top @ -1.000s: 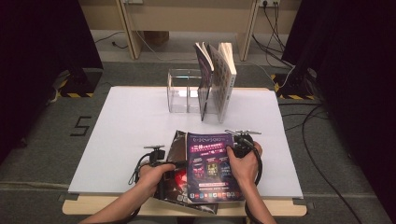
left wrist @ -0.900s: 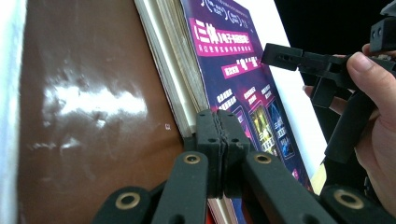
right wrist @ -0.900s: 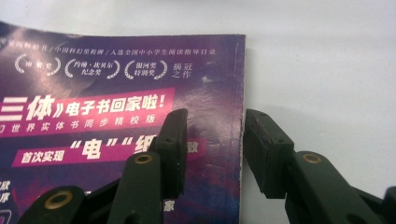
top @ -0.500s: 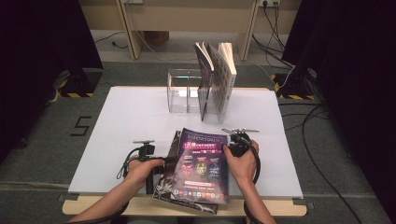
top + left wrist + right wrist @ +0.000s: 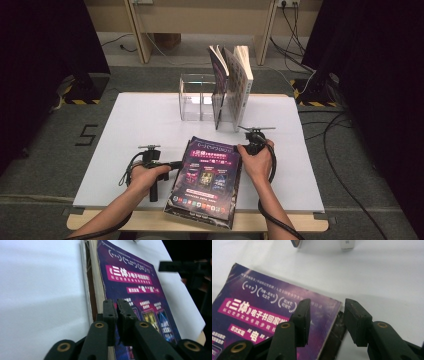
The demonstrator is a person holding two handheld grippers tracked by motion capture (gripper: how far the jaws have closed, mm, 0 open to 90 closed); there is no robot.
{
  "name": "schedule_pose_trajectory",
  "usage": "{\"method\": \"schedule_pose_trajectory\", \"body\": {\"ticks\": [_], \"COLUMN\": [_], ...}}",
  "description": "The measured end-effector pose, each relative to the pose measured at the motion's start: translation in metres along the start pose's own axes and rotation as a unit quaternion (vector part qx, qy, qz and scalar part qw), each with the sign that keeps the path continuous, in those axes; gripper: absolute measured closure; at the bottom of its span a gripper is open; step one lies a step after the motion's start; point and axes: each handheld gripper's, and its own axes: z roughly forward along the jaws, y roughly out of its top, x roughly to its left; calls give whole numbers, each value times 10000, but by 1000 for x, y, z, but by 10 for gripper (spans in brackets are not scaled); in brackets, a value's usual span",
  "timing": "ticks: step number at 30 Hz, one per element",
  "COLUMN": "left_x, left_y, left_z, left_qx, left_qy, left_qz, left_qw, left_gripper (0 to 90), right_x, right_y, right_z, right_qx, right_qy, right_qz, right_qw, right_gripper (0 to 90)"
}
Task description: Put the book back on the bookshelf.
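Note:
A magazine [image 5: 207, 175] with a purple cover lies flat near the white table's [image 5: 140, 120] front edge, on top of a thicker dark book. My left gripper [image 5: 176, 164] sits just off its left edge. In the left gripper view the jaws [image 5: 117, 306] stand only a slit apart with nothing between them, having just been opening; the magazine [image 5: 135, 282] stretches away beyond them. My right gripper [image 5: 243, 148] is at the magazine's far right corner. Its jaws [image 5: 327, 305] have just been opening and straddle the magazine's [image 5: 262, 312] edge without pressing it.
A clear acrylic book holder [image 5: 192, 100] stands at the back centre of the table, with three books [image 5: 232, 85] upright at its right end. Cables trail over the grey floor around the table. The front table edge lies just under the magazine.
My left hand has drawn a little to the left, off the magazine's left edge. The right gripper's jaws have spread wider at the far right corner. The magazine lies where it was.

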Motion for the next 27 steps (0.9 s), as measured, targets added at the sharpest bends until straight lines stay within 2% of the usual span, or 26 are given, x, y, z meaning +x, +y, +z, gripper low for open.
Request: {"method": "schedule_pose_trajectory", "body": {"ticks": [4, 7, 9, 12, 16, 17, 20, 22, 27], "left_x": [-3, -3, -4, -5, -7, -9, -11, -12, -13], "left_y": [-4, -6, -7, -9, -10, -11, -15, -18, -24], "left_z": [2, 3, 3, 2, -5, -6, -8, -8, -8], "left_qx": [143, 187, 271, 275, 288, 309, 352, 367, 439], "left_qy": [-48, 13, -70, -103, -75, -107, -179, -115, -175], "left_qz": [57, 139, 103, 89, 287, 279, 293, 398, 405], "left_qw": [9999, 9997, 9996, 9995, 9991, 9991, 9988, 9985, 9981], "left_gripper": [787, 772, 765, 744, 731, 728, 714, 710, 700], "right_x": [0, 0, 0, 1, -2, -1, -1, -1, -2], "right_y": [5, 9, 11, 13, 14, 14, 13, 12, 11], "right_z": [4, 7, 10, 12, 17, 18, 22, 22, 22], "right_qx": [14, 74, 97, 115, 201, 215, 241, 239, 256], "right_qy": [11, -5, 9, -41, -24, -6, -8, -19, 34], "right_qz": [-26, -57, -48, -36, -58, -8, -58, -36, 32], "right_qw": [10000, 10000, 9999, 9999, 9998, 9998, 9997, 9997, 9997], "right_gripper": [572, 564, 563, 557, 551, 550, 537, 536, 526]}}
